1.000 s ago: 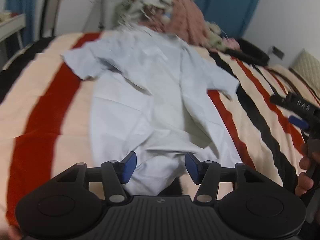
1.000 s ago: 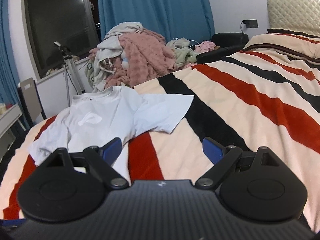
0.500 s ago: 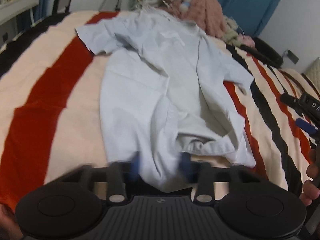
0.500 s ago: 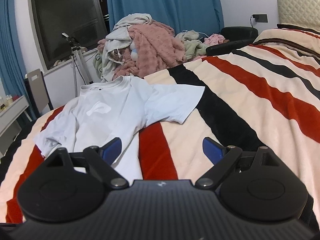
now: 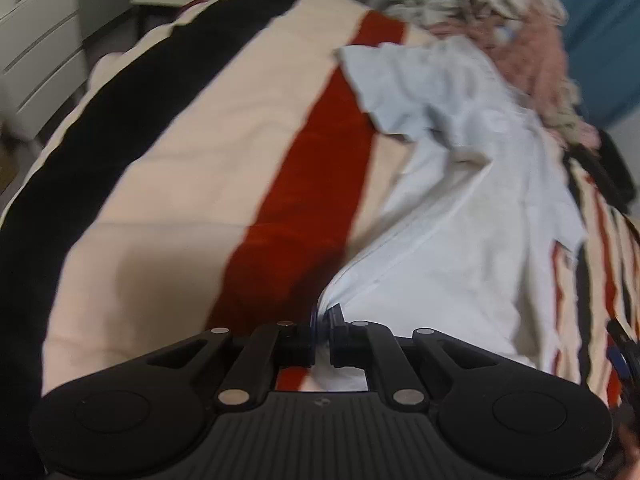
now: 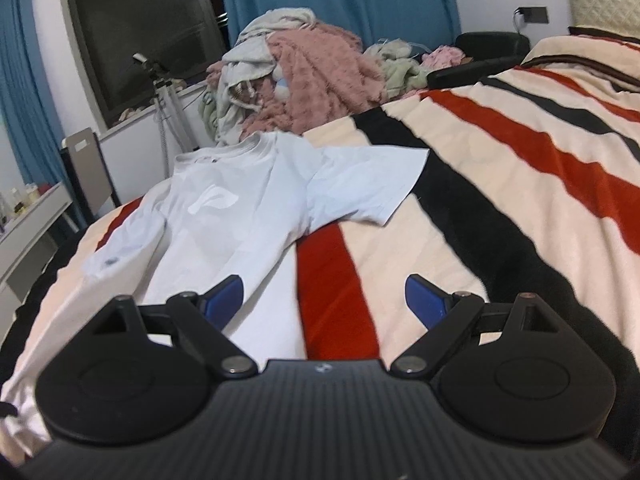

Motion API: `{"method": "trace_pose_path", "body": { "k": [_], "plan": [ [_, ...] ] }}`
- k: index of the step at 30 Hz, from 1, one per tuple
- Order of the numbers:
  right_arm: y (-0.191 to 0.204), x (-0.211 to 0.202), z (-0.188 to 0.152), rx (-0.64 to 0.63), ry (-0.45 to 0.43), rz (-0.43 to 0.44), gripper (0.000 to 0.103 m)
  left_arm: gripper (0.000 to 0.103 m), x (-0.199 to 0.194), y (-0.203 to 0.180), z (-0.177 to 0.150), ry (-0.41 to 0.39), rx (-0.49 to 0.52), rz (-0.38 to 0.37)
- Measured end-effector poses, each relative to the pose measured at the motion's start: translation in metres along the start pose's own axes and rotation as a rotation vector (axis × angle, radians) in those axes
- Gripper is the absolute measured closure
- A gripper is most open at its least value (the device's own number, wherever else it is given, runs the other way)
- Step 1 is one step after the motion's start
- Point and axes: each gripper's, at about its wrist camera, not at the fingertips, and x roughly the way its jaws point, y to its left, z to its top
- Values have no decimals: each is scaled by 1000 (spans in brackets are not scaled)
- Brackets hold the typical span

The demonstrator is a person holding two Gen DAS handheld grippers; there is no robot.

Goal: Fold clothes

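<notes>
In your left wrist view, your left tongs (image 5: 323, 322) are pinched together on a bunched bit of the shirt (image 5: 460, 208) at its near edge, and the cloth draws up into a ridge from that grip. The rest of the shirt trails away to the right over the striped bed (image 5: 192, 184), one sleeve spread across a red stripe, with the laundry pile (image 5: 520, 36) beyond its far end; the picture is blurred. In your right wrist view, your right tongs (image 6: 324, 300) stand wide apart and hold nothing, low over the bed (image 6: 500, 184). The left blue pad overlaps the shirt's (image 6: 224, 216) side edge, the right pad sits over bare cover. The shirt lies front up, collar toward the laundry pile (image 6: 304, 76), right sleeve spread flat.
</notes>
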Motion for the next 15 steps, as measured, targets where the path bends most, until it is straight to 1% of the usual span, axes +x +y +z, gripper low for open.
{"method": "trace_pose_path", "body": {
  "k": [2, 3, 4, 5, 6, 7, 8, 9, 10, 11, 12, 13, 14, 15],
  "plan": [
    [2, 2, -2, -4, 25, 33, 14, 91, -3, -5, 1, -38, 29, 26],
    [4, 3, -4, -8, 44, 59, 14, 82, -6, -9, 0, -64, 35, 34],
    [6, 5, -6, -12, 63, 86, 14, 67, -9, -14, -2, -91, 42, 42],
    [9, 6, -8, -14, 83, 113, 14, 60, -12, -18, -3, -117, 45, 43],
    [10, 8, -10, -2, 106, 145, 14, 51, -15, -23, -3, -140, 43, 25],
    [12, 9, -13, 12, 129, 177, 14, 48, -17, -28, -2, -163, 45, 9],
    [14, 10, -16, 31, 152, 212, 14, 47, -18, -34, -1, -186, 48, -6],
    [18, 10, -18, 30, 163, 244, 15, 42, -20, -40, 0, -211, 51, -25],
    [22, 10, -20, 30, 174, 276, 23, 38, -20, -45, 0, -243, 55, -49],
    [25, 10, -21, 29, 186, 308, 25, 32, -18, -49, 0, -272, 61, -68],
    [29, 10, -23, 28, 196, 339, 26, 29, -15, -52, -2, -304, 72, -80],
    [35, 11, -26, 3, 199, 356, 26, 29, -11, -55, -4, -322, 85, -75],
    [40, 13, -30, -19, 214, 363, 28, 30, -6, -56, -5, -314, 90, -63],
    [46, 15, -34, -40, 228, 370, 29, 31, -2, -56, -4, -292, 85, -71]
  ]
}}
